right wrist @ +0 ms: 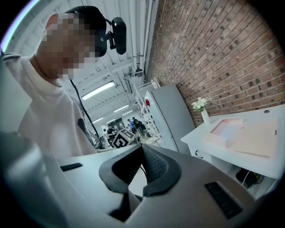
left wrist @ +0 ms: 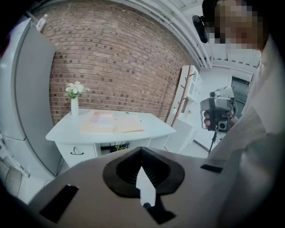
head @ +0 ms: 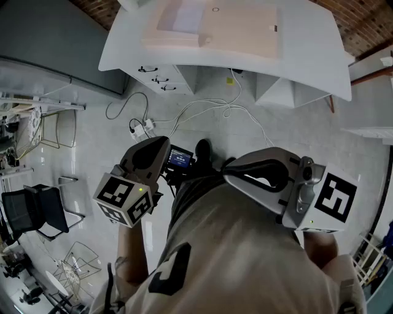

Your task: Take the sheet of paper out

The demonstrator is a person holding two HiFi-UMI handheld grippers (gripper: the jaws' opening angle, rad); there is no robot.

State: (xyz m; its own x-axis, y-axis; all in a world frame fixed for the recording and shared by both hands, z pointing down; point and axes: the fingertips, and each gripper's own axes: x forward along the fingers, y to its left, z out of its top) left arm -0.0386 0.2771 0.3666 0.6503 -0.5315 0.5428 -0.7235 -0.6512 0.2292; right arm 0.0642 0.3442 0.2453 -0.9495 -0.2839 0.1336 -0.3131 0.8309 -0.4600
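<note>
Both grippers are hanging close to the person's body, well apart from the desk (head: 307, 55). The left gripper (head: 147, 156) is pointing down a bit. Its jaws are sitting together with nothing between them. The right gripper (head: 261, 178) is looking much the same: jaws pressed shut and empty, pointing roughly level. The paper (head: 184, 15) is lying in the beige folder (head: 239, 30) on the white desk, and nothing is touching it. A vase (left wrist: 74, 106) of flowers is standing at the desk's back corner by the brick wall (left wrist: 124, 58). Cables (head: 202, 110) are trailing over the floor in front of the desk.
</note>
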